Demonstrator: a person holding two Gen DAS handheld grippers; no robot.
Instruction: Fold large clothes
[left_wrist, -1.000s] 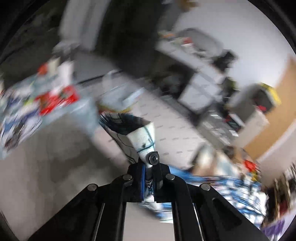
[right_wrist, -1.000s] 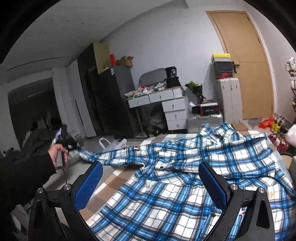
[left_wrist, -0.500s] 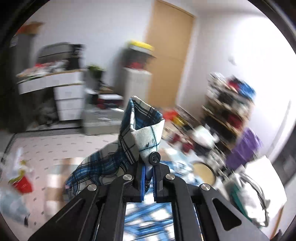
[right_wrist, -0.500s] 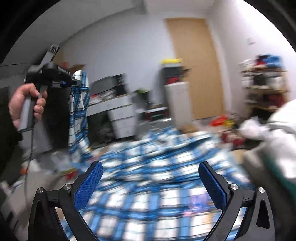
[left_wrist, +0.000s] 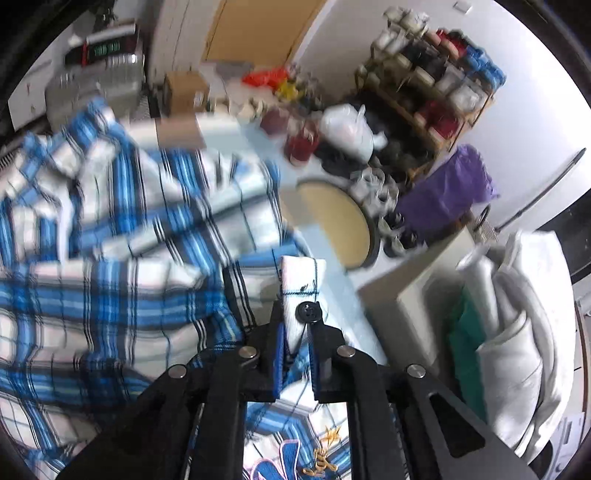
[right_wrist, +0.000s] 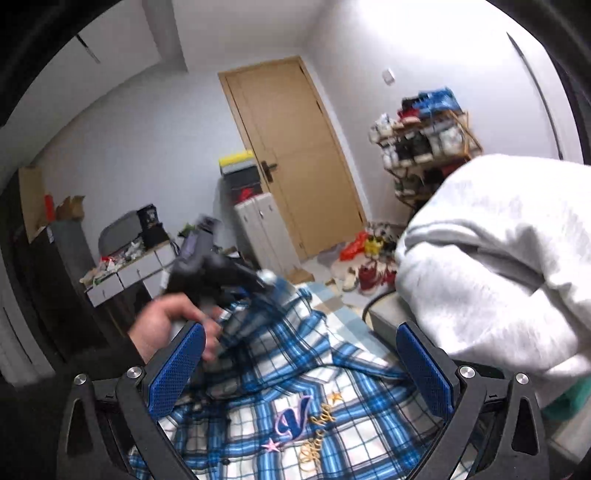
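Since the earlier frame, left hand-held gripper (left_wrist: 295, 354), clamped on the cuff (left_wrist: 301, 280), has swung over the shirt (right_wrist: 295, 406); right hand-held gripper (right_wrist: 301, 365) gapes empty. Lay the sleeve flat toward 12 o'clock.

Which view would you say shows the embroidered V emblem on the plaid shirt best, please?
The right wrist view: the V emblem lies sharp and whole on the plaid shirt between the open right gripper fingers. In the left wrist view, only a partial glimpse shows below the left gripper, which is clamping the shirt cuff.
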